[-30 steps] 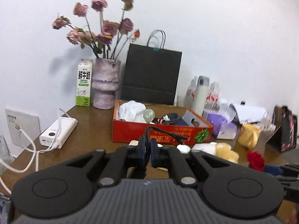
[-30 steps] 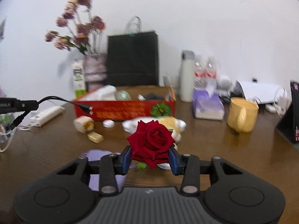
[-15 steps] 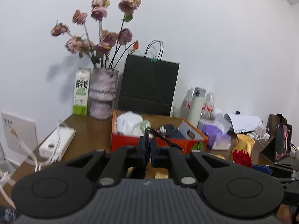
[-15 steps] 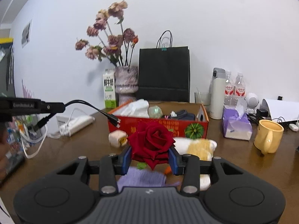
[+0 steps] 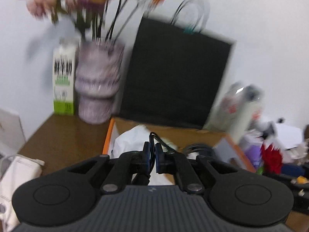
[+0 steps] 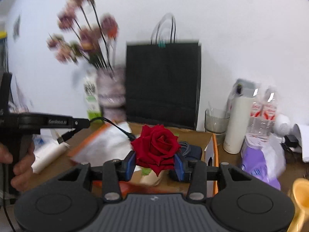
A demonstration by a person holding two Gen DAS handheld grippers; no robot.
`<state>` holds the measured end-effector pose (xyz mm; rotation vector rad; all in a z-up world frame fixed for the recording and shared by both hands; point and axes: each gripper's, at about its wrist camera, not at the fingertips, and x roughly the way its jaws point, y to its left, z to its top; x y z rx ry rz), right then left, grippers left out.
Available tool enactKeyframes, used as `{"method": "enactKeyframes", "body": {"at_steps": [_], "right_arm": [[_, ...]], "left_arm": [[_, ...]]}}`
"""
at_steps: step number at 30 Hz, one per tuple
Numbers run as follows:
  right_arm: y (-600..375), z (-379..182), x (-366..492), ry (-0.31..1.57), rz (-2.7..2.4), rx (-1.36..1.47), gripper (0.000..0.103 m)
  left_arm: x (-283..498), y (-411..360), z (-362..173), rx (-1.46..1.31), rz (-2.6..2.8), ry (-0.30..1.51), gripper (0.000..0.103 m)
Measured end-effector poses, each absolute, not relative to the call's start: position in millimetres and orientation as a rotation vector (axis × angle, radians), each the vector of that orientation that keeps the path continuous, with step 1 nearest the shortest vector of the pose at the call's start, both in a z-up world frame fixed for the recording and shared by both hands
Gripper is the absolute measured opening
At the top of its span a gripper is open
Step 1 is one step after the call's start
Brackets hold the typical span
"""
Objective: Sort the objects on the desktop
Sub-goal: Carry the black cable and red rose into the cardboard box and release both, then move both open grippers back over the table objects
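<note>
My right gripper (image 6: 154, 164) is shut on a red rose (image 6: 156, 146) and holds it above the near edge of the orange box (image 6: 215, 154). The rose also shows at the right of the left wrist view (image 5: 271, 159). My left gripper (image 5: 152, 157) is shut on a black USB cable (image 5: 154, 136) over the box's left part (image 5: 107, 141). From the right wrist view the cable (image 6: 112, 122) loops out of the left gripper (image 6: 77, 124), its plug hanging loose. Both views are blurred.
A vase of dried pink roses (image 5: 97, 83), a milk carton (image 5: 63, 81) and a black paper bag (image 5: 175, 73) stand at the back wall. White bottle (image 6: 237, 118), water bottles, purple tissue pack (image 6: 260, 162) and yellow mug (image 6: 300, 193) sit right. A white power bank (image 5: 17, 171) lies left.
Both grippers have moved forward and up toward the orange box and vase. The rose and the cable stay gripped. The box and back-wall items now loom larger.
</note>
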<state>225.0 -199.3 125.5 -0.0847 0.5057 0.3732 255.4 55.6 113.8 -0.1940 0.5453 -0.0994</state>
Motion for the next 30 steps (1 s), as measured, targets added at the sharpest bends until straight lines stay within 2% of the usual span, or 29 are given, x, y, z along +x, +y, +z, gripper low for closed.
{"method": "enactKeyframes", "body": {"at_steps": [2,3,4,5,6,7,8,9,11,13,15,16,17,18,24,30], "right_arm": [[-193.8,118.1,273.0,0.588,0.377,-0.070,0.041],[-191.9,112.6,294.7,0.629,0.376,-0.055,0.043],[-189.4,106.0,315.1,0.667,0.377,-0.036,0.044],[-186.9,97.6,336.8,0.703,0.376,-0.022,0.044],[-185.3,90.0,351.1,0.721,0.365,-0.012,0.044],[-184.6,81.8,365.7,0.738,0.344,-0.007,0.044],[-184.5,75.7,375.7,0.758,0.323,0.005,0.049],[-184.9,70.5,382.8,0.784,0.296,0.018,0.055],[-187.8,69.6,386.7,0.794,0.265,0.036,0.056],[-193.7,76.1,379.1,0.744,0.273,0.062,0.064],[-198.2,84.3,366.8,0.712,0.268,0.074,0.077],[-198.7,88.1,359.8,0.705,0.264,0.066,0.078],[-198.3,91.2,353.9,0.707,0.264,0.048,0.078],[-197.6,93.2,347.5,0.712,0.261,0.029,0.078],[-195.9,97.0,313.3,0.804,0.237,-0.057,0.083],[-202.0,95.2,248.0,0.792,0.220,-0.077,0.083]], "left_arm": [[286.9,50.5,100.2,-0.168,-0.073,0.641,0.009],[300.3,47.0,92.1,-0.143,-0.052,0.688,0.017],[309.6,44.2,84.7,-0.121,-0.054,0.720,0.026],[312.9,42.4,78.8,-0.094,-0.083,0.741,0.047],[314.7,40.0,75.0,-0.059,-0.119,0.753,0.058],[313.0,38.1,74.0,-0.026,-0.134,0.748,0.059],[309.2,37.5,75.0,-0.008,-0.136,0.728,0.060],[305.2,39.3,78.3,0.002,-0.134,0.704,0.068],[301.2,48.8,86.6,-0.006,-0.115,0.675,0.077],[296.2,59.8,95.2,-0.033,-0.099,0.661,0.078],[291.8,68.8,102.8,-0.061,-0.070,0.659,0.081],[289.8,71.3,104.8,-0.074,-0.062,0.658,0.084],[286.6,72.1,106.3,-0.085,-0.064,0.657,0.093],[282.6,71.1,105.7,-0.086,-0.076,0.668,0.097],[255.9,50.2,110.5,-0.034,-0.061,0.731,0.099],[201.7,41.9,103.4,-0.083,-0.056,0.796,0.099]]}}
